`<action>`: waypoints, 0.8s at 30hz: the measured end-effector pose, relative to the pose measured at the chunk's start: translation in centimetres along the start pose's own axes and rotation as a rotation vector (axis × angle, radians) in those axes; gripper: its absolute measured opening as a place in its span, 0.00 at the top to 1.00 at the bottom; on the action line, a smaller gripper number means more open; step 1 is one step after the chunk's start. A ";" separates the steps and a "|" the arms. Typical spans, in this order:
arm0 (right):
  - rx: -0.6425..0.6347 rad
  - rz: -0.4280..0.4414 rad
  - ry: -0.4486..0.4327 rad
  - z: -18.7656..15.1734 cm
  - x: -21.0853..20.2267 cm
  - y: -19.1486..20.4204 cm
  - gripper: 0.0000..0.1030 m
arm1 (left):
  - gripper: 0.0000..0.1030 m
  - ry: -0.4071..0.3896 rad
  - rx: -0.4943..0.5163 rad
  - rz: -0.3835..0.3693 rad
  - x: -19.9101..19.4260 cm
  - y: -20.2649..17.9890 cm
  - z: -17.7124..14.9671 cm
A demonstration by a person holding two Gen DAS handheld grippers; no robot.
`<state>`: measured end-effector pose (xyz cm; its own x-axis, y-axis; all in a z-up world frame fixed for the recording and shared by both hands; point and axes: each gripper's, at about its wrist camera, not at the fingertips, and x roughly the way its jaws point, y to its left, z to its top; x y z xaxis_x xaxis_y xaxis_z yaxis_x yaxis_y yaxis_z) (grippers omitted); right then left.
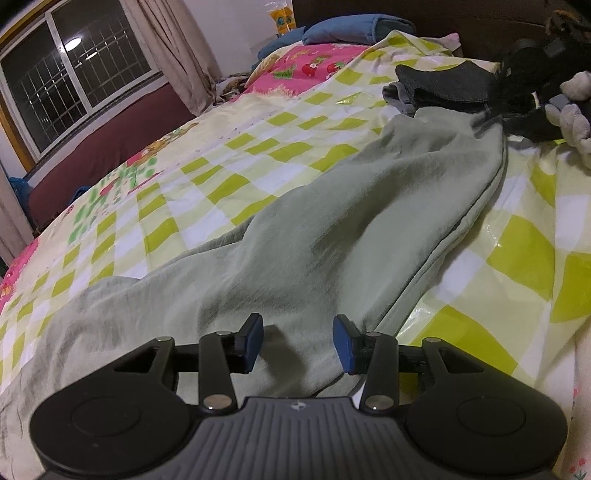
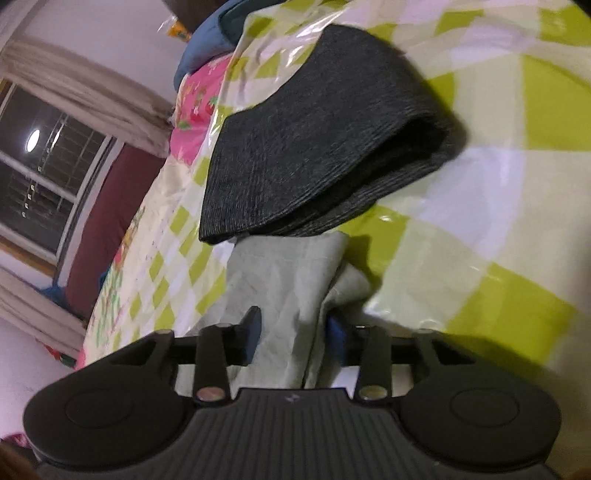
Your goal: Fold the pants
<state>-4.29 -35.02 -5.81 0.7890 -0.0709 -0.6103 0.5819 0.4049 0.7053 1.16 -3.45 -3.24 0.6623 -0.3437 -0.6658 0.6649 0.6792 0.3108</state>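
Pale green pants (image 1: 314,236) lie stretched along a bed with a green-checked plastic cover (image 1: 229,155). My left gripper (image 1: 298,341) is open, low over the near part of the pants, with cloth under and between its blue pads. In the right wrist view the far end of the pants (image 2: 284,280) lies between the fingers of my right gripper (image 2: 295,336), which is open; its right pad is partly hidden behind a fold of the cloth. The other gripper shows in the left wrist view (image 1: 524,74) at the far end of the pants.
A folded dark grey garment (image 2: 314,147) lies just beyond the pants' end, also in the left wrist view (image 1: 443,85). A grey plush toy (image 1: 576,110) is at far right. Blue pillows (image 1: 354,29) lie at the head. A window (image 1: 55,81) and curtains are on the left.
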 end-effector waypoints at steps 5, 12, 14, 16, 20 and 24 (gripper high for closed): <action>-0.009 0.130 -0.075 1.6 -4.5 -0.6 0.97 | 0.46 -0.035 0.012 -0.011 -1.0 -0.8 1.0; -0.100 -0.111 -0.040 2.8 -5.6 -3.9 0.92 | 0.38 -0.021 0.063 -0.065 0.3 -3.8 2.3; -0.115 -0.098 -0.066 2.7 -6.9 -3.8 0.90 | 0.37 -0.033 0.038 -0.075 -0.2 -3.4 2.3; -0.182 -0.140 -0.134 2.5 -8.7 -2.9 0.84 | 0.36 -0.048 0.015 -0.082 -0.9 -2.5 2.1; -0.425 -0.127 -0.152 0.7 -10.3 1.3 0.84 | 0.36 -0.084 0.010 -0.029 -1.8 -1.1 0.8; -0.685 0.081 0.062 -3.1 -6.4 8.9 0.80 | 0.36 -0.095 -0.049 0.001 -1.6 0.3 -0.5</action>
<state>-4.74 -28.11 3.24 0.8003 0.0279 -0.5989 0.2497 0.8927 0.3752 0.10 -2.38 -2.46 0.6945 -0.4014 -0.5971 0.6479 0.7097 0.2766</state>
